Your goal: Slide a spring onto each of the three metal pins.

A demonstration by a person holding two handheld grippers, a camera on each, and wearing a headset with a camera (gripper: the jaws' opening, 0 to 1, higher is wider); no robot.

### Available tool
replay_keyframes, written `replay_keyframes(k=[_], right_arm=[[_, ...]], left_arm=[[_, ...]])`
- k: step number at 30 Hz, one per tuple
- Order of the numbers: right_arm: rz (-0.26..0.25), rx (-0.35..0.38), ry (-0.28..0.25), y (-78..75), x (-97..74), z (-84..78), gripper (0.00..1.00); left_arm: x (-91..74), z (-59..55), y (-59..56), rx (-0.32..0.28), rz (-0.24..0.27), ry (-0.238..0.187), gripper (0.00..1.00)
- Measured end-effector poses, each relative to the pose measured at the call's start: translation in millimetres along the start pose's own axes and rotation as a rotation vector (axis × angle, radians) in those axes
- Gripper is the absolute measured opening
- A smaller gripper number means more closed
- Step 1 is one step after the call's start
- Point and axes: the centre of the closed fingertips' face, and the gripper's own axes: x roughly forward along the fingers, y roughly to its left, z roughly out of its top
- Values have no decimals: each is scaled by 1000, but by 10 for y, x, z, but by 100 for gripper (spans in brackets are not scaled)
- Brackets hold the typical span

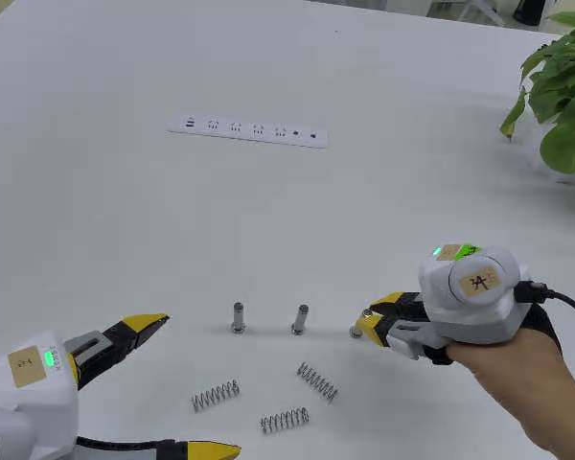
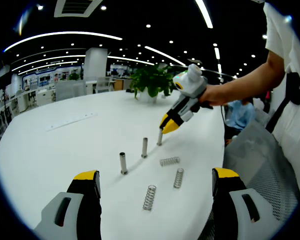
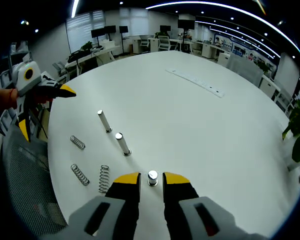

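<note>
At the lower left, the left gripper (image 1: 177, 388) hung with its jaws spread wide. Beside it on the white table (image 1: 96, 211) lay the left spring (image 1: 215, 394), the middle spring (image 1: 285, 420) and the right spring (image 1: 317, 381). Behind them the left pin (image 1: 238, 317) and the middle pin (image 1: 300, 319) stood upright and bare. The right gripper (image 1: 367, 328) flanked the right pin (image 3: 152, 176), its jaws narrowly apart and a sliver of gap on each side.
</note>
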Motion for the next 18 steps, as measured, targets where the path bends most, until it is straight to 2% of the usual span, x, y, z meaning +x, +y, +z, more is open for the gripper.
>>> replay_keyframes(k=[18], right_arm=[[9, -14, -40, 10, -172, -34, 29]], left_arm=[[8, 35, -15, 26, -11, 13, 94]])
